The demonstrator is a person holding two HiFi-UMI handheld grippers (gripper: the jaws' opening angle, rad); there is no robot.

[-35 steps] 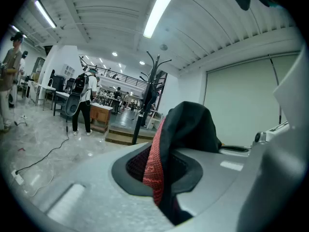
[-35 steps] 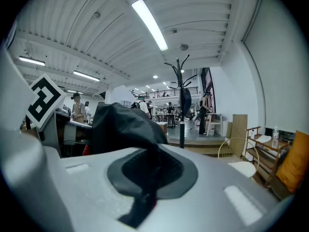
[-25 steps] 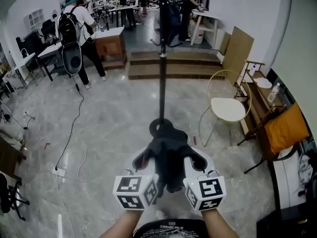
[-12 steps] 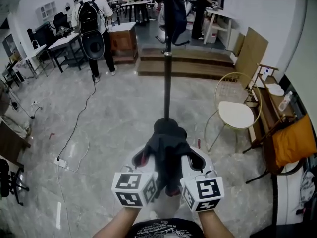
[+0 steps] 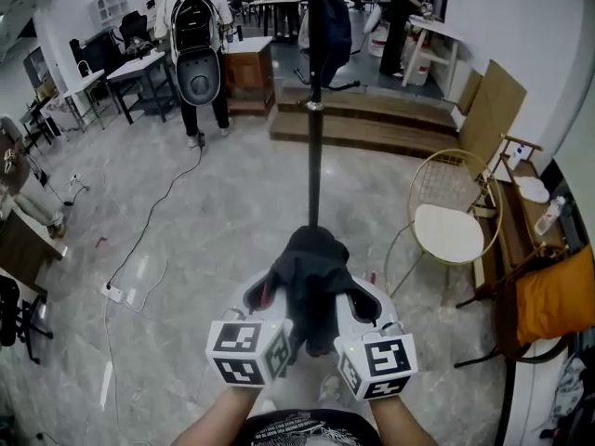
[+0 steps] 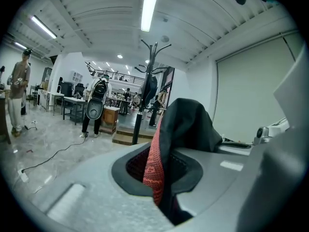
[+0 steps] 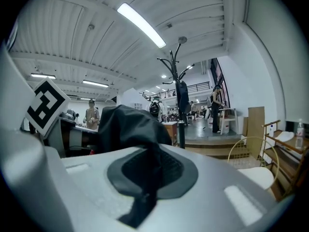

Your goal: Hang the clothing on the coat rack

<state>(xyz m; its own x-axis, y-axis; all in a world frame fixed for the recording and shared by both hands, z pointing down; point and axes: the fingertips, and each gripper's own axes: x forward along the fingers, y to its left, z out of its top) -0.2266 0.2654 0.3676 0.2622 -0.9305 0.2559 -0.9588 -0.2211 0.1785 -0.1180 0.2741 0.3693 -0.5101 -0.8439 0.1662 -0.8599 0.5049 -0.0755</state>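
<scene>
Both grippers hold one bunched dark garment (image 5: 311, 286) with a red inner lining (image 6: 155, 163) low in the head view. My left gripper (image 5: 270, 295) is shut on its left side, and cloth is pinched between the jaws (image 6: 161, 190). My right gripper (image 5: 358, 297) is shut on the other side, with black fabric trailing out of its jaws (image 7: 145, 187). Straight ahead stands the black coat rack (image 5: 314, 156), and a dark item (image 5: 327, 26) hangs near its top. Its hooks show in both gripper views (image 6: 150, 50) (image 7: 177, 57). The garment hides the rack's base.
A gold wire chair with a white seat (image 5: 450, 230) stands right of the rack. Behind the rack are wooden steps (image 5: 372, 124). A person with a backpack (image 5: 197, 35) stands at far left by desks. A cable (image 5: 149, 240) crosses the floor. An orange cushion (image 5: 558, 300) lies at right.
Both grippers have carried the garment forward toward the coat rack. The pole's base has slipped behind the cloth, and the chair and the person have shifted right in view.
</scene>
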